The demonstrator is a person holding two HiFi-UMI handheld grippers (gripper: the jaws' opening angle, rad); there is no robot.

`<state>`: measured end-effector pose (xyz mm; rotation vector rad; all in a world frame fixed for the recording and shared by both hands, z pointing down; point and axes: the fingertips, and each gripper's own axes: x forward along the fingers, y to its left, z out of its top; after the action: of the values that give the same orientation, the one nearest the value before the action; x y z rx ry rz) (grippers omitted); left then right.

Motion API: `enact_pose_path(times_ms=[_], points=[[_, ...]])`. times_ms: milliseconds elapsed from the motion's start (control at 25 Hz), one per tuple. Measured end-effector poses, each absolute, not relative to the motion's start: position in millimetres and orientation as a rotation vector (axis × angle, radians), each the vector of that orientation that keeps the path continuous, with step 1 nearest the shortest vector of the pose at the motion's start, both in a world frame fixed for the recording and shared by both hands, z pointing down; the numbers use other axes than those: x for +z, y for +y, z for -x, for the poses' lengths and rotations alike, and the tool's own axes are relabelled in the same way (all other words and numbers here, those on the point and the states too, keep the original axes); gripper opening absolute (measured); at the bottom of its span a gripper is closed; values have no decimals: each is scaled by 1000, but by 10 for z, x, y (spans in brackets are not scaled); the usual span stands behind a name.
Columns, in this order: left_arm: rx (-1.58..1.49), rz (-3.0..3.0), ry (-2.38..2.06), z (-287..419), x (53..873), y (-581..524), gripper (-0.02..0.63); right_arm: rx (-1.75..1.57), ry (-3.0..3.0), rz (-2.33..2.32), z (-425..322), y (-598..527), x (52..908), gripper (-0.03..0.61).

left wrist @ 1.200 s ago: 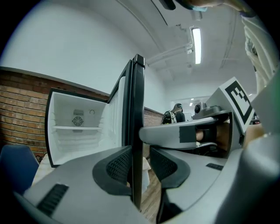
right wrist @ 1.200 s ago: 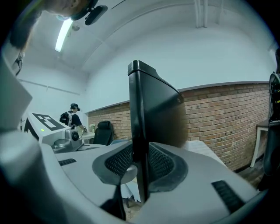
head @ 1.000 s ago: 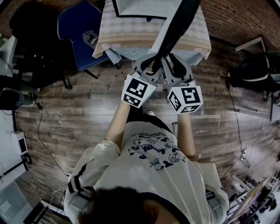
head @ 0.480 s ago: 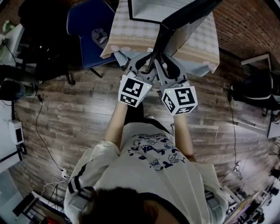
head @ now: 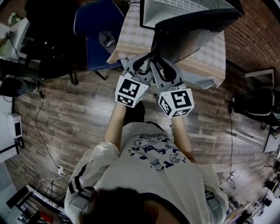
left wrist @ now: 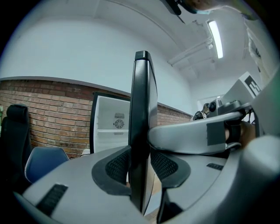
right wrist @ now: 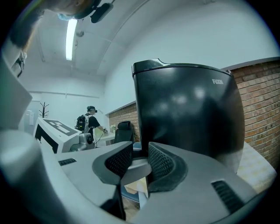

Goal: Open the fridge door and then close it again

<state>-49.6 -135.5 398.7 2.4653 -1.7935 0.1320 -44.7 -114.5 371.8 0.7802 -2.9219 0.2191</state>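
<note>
From the head view I see both tools side by side at the free edge of the fridge door [head: 197,33]. The door stands swung part-way out from the fridge [head: 183,8], whose white inside shows behind it. The fridge sits on a table with a checked cloth [head: 131,30], with a blue chair [head: 94,26] just to the left and wooden floor [head: 78,113] below. In the left gripper view, the left gripper [head: 144,61] has the black door edge-on between its ribbed pads [left wrist: 118,164]. The edge fills the gap and both pads lie against it, so it is clamped on the door edge, though its jaws are starting to ease apart. Beyond the door in that view I can make out the lit fridge compartment and a brick wall [left wrist: 48,113]. The right gripper [head: 164,65] sits just beside the left one on the door's outer side. In its own view the glossy black face of the door [right wrist: 188,113] rises right behind its right-hand pad. Its jaws stand a little apart and are not clenched on the door – a grey part of the other tool shows in the gap between them. Whether that pad touches the door face I cannot tell. Far off in the right gripper view, a person [right wrist: 91,120] stands by a desk.
</note>
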Motion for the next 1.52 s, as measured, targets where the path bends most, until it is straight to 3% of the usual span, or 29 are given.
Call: enact_pose_path(times_ms=[840, 1520], points=[[138, -2486, -1736, 1462, 3992, -2218, 155, 234, -2924, -714, 1411, -1958, 3709, 126], [119, -2467, -1761, 2004, 4007, -2971, 149, 272, -2901, -827, 1668, -2704, 3786, 126]])
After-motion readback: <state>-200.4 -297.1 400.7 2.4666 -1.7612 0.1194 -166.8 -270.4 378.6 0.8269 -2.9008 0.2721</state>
